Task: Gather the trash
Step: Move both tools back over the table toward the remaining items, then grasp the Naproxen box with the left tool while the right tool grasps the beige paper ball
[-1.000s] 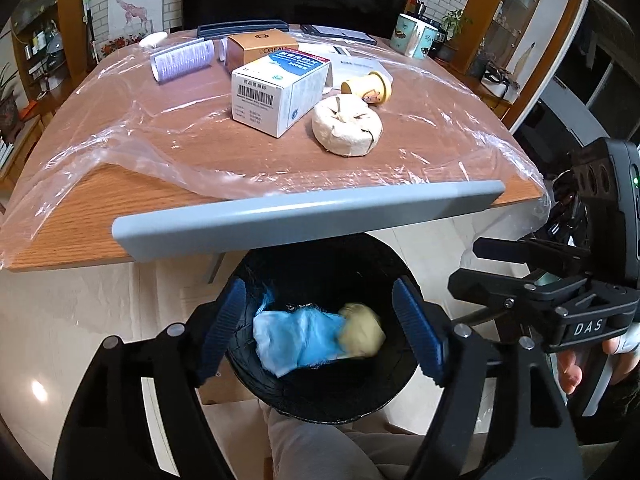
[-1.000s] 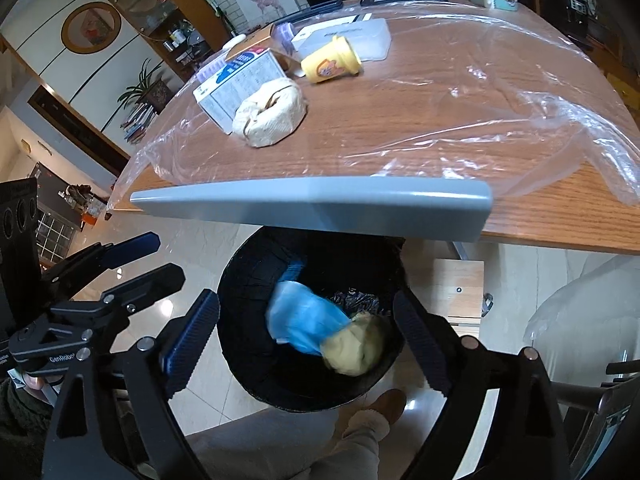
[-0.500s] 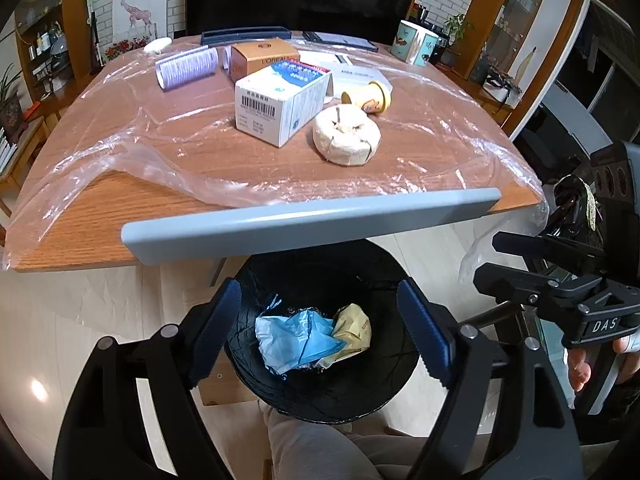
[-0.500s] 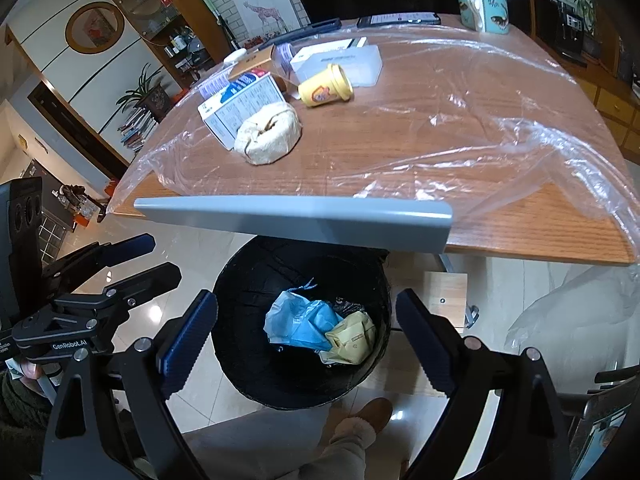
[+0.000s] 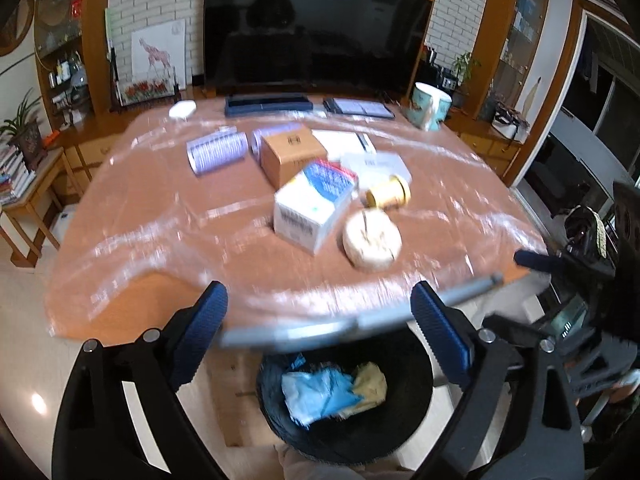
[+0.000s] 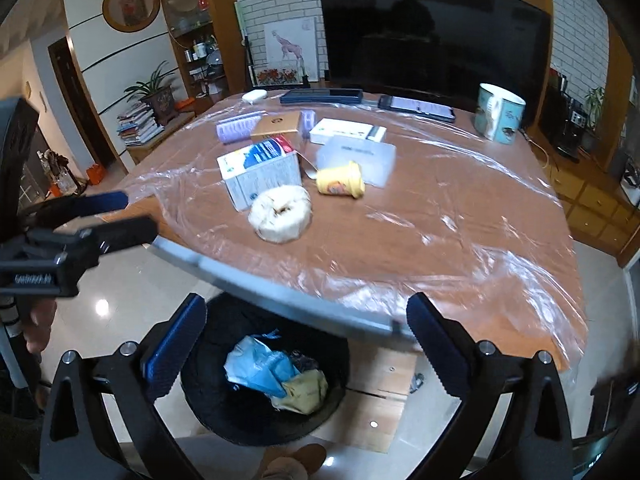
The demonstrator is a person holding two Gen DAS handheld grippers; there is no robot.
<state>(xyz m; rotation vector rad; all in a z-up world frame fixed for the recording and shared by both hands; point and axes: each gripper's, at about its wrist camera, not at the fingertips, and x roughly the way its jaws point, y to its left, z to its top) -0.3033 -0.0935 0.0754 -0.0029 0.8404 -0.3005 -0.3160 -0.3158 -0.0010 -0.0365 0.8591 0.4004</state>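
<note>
1. Trash is lying in two places: a blue crumpled wrapper point(image 6: 260, 368) and a yellowish wad point(image 6: 302, 392) are already sitting in the black bin point(image 6: 200, 400) on the floor, while more candidates are waiting on the table point(image 6: 440, 248).

2. Both grippers are standing wide apart and carrying nothing: the left gripper point(image 5: 320, 336) is framing the bin and the table edge, and the right gripper point(image 6: 306, 348) is doing the same from the other side.

3. Just beyond the fingers, a grey bar point(image 6: 280, 292) is running along the near table edge, directly over the bin's mouth; anything dropped from too far back is likely hitting it or the tabletop instead of falling in.

4. Farther out, a round whitish wad point(image 6: 280, 218) is resting just beside a white-and-blue box point(image 6: 260, 174), with a yellow cup point(image 6: 340, 184) lying on its side nearby. A closing finger is at risk of nudging the box or rolling the cup.

5. Clear plastic sheeting point(image 6: 480, 216) is covering the table; fingertips are liable to snag it and drag everything along.

6. The left view is smeared, so fine positions there are hard to judge.

7. A mug point(image 6: 498, 114) is standing upright at the far corner; its contents are not showing.
</note>
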